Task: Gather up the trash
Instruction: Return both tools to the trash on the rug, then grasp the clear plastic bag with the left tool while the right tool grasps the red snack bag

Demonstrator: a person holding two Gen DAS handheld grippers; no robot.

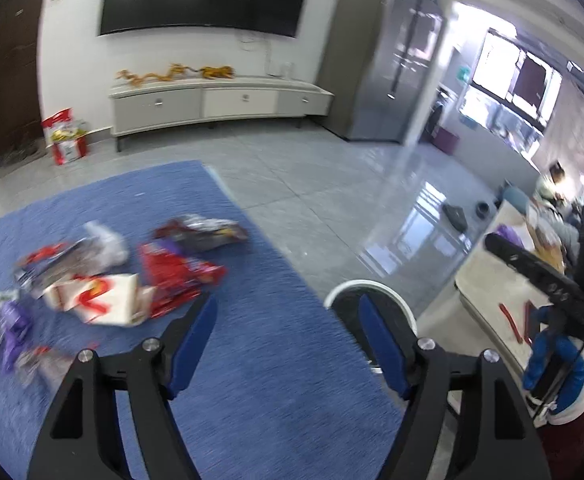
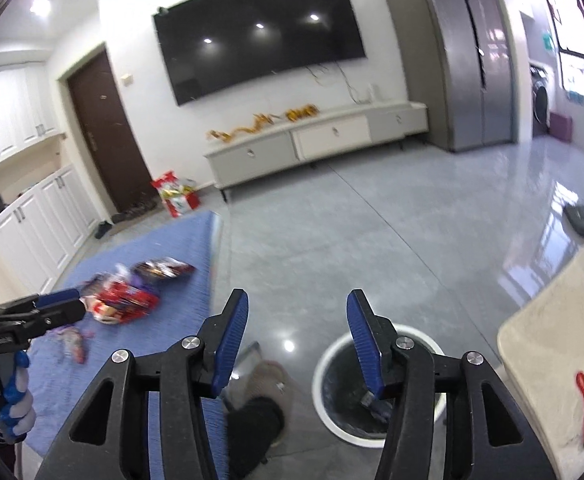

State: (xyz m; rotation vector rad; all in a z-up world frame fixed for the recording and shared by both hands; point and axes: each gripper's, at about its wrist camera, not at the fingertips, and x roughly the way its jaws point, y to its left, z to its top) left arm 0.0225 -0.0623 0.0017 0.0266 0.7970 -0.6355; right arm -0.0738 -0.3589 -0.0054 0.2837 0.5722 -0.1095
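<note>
Jaws of left gripper (image 1: 288,312) and right gripper (image 2: 297,308) spread, empty. Snack wrappers (image 1: 104,276) heaped on blue rug (image 1: 260,380). White-rimmed bin (image 2: 376,392) on grey floor beneath right gripper, wrapper inside.

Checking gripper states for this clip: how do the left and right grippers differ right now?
The left gripper hangs over the blue rug, with the wrapper pile ahead to its left; the right gripper hangs over the grey floor beside the white bin. The left's jaws look spread wider than the right's. Both are open with nothing between the blue pads.
</note>
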